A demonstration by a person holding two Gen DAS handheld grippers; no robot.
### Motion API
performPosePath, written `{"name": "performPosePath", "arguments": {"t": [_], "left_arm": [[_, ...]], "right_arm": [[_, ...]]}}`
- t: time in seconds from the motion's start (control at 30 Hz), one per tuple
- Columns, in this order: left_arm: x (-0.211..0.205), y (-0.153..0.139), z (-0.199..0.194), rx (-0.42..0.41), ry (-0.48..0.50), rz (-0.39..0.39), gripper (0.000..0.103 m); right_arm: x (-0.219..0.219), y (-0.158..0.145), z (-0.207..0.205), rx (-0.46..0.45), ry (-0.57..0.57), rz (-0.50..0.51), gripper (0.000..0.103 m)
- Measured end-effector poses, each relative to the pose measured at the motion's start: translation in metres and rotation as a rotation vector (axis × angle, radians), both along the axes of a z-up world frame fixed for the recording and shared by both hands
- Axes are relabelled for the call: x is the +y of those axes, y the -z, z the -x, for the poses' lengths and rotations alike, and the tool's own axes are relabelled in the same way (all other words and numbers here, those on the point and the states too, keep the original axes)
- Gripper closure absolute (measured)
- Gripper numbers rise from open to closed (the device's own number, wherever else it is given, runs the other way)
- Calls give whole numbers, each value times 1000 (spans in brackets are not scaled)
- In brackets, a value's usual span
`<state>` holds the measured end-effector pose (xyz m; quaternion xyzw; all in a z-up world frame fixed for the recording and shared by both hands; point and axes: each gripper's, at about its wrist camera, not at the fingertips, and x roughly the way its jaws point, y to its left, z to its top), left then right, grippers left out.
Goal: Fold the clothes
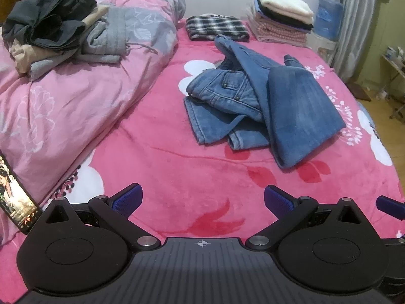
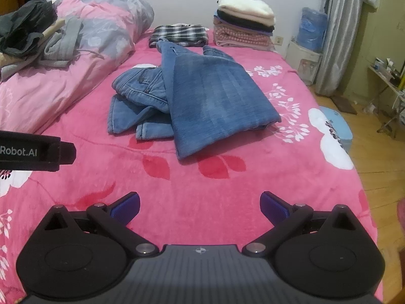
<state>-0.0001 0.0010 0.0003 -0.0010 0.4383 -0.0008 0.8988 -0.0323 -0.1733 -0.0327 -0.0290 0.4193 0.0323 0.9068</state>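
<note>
Blue jeans (image 1: 255, 101) lie bunched on the pink floral blanket (image 1: 177, 172) of a bed, straight ahead of both our tongs and well apart from them. We hold the left tongs (image 1: 203, 198) and the right tongs (image 2: 200, 206) spread wide over the blanket, nothing between their blue pads. The waistband and pockets (image 2: 141, 81) sit crumpled ahead and to the left of the right tongs; a broad leg panel (image 2: 217, 101) is laid over the rest, ahead and slightly right, with hems (image 2: 152, 129) poking out nearest us.

Denim, we judge, is heavy and fairly stiff: it should hold a crease but drag on the plush blanket, and thick seams could slip from a shallow pinch. The hems and the waistband corners look the surest holds.

Farther ahead sit a folded plaid garment (image 1: 216, 27) and a neat stack of folded clothes (image 1: 281, 15); far to the left, a loose heap of dark and grey clothes (image 1: 58, 25) rests on the duvet (image 1: 63, 101).
</note>
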Motion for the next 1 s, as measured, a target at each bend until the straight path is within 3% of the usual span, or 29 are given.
{"name": "performPosePath", "arguments": {"t": [0.17, 0.57, 0.87, 1.0], "left_arm": [[4, -1, 0, -11, 11, 24, 0], [1, 3, 4, -6, -7, 0, 0], [14, -2, 8, -46, -74, 83, 0], [14, 0, 4, -16, -81, 68, 0]], "right_arm": [[-1, -2, -1, -10, 13, -6, 0], [-2, -8, -1, -25, 31, -27, 0], [-6, -9, -3, -19, 70, -29, 0], [-7, -8, -4, -12, 79, -14, 0]]}}
